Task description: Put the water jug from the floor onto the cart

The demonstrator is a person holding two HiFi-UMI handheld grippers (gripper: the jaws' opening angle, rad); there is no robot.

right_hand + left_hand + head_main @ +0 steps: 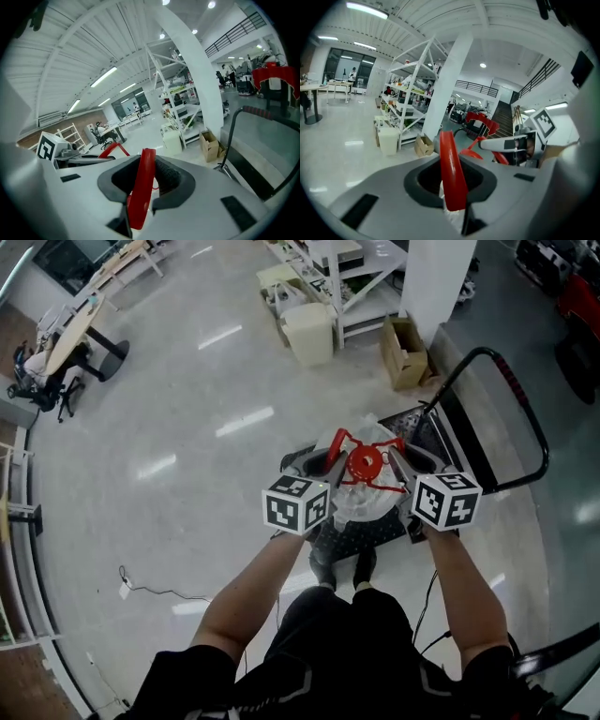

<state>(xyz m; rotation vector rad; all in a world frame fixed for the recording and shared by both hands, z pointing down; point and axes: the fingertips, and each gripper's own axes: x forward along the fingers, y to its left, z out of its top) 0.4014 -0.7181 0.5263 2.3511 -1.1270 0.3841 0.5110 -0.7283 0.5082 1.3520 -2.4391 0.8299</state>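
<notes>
Nearest the head camera, bare forearms (246, 601) reaching forward and down, one hand-held tool apiece. Left gripper (452, 187) clamped on a red strut of the handle (345, 442) crowning the water jug (361, 507), its fingers (393, 194) pressed together on the strut, which runs up through their dark padded hollow. Right gripper (142, 187) clamped the same way on the opposite strut. Held from both sides, probably to share the weight and keep the jug upright and steady; probably taken by the handle as the one part slim enough for such fingers.

Clear of the floor (187, 427) now, red cap (366, 463) up, hanging between the two sets of fingertips with the clear body below and between them. Poised over the black deck of the cart (424, 427), at the end away from the push bar (511, 399). Impossible to tell whether the base touches the deck, hidden as it is beneath the body. Reads as the setting-down stage, with release not yet made.
</notes>
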